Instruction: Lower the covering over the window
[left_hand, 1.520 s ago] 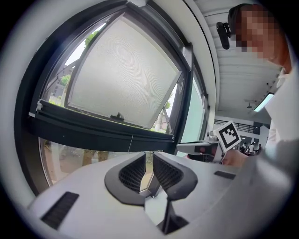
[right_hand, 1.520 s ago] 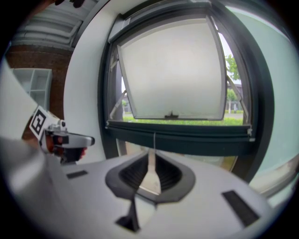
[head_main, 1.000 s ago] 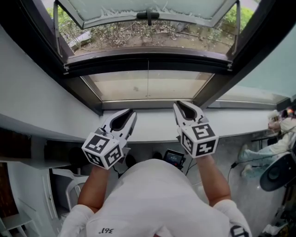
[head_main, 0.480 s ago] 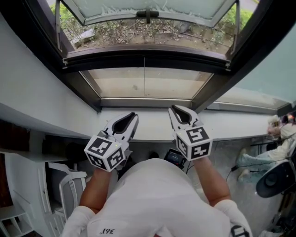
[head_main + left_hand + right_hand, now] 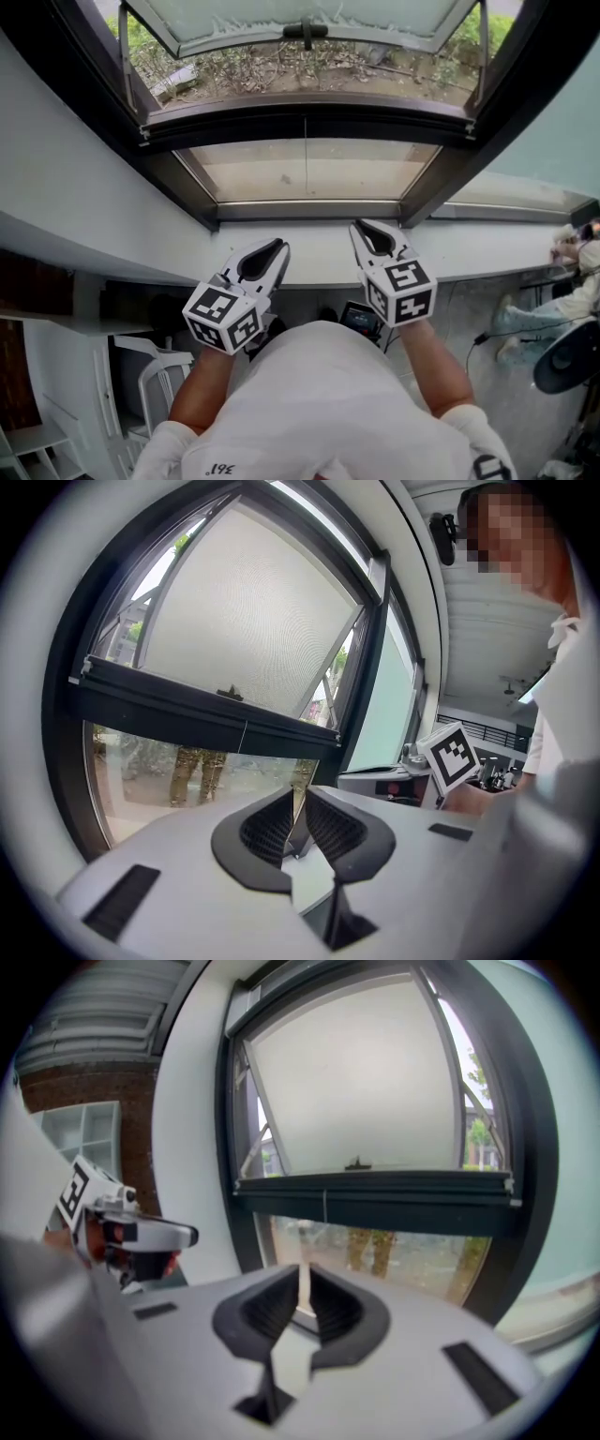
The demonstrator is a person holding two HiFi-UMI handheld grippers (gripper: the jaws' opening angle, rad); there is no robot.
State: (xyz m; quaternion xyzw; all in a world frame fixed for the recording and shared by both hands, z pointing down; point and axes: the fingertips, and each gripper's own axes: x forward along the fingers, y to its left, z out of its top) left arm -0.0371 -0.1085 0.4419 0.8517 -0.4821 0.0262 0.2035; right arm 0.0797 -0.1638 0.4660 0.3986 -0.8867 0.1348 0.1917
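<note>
A dark-framed window faces me above a white sill. Its upper sash with a black handle is tilted outward, and looks pale and translucent in the gripper views. A thin cord hangs from the middle crossbar over the clear lower pane. My left gripper and right gripper hover side by side over the sill, both shut and holding nothing, well short of the glass.
Under the sill stand a white chair and a small device with a screen. A person sits at the far right beside a dark round object. White wall flanks the window on both sides.
Both grippers have sunk a little and drawn back toward the sill's near edge; the left one also drifted right. The jaws look the same.
</note>
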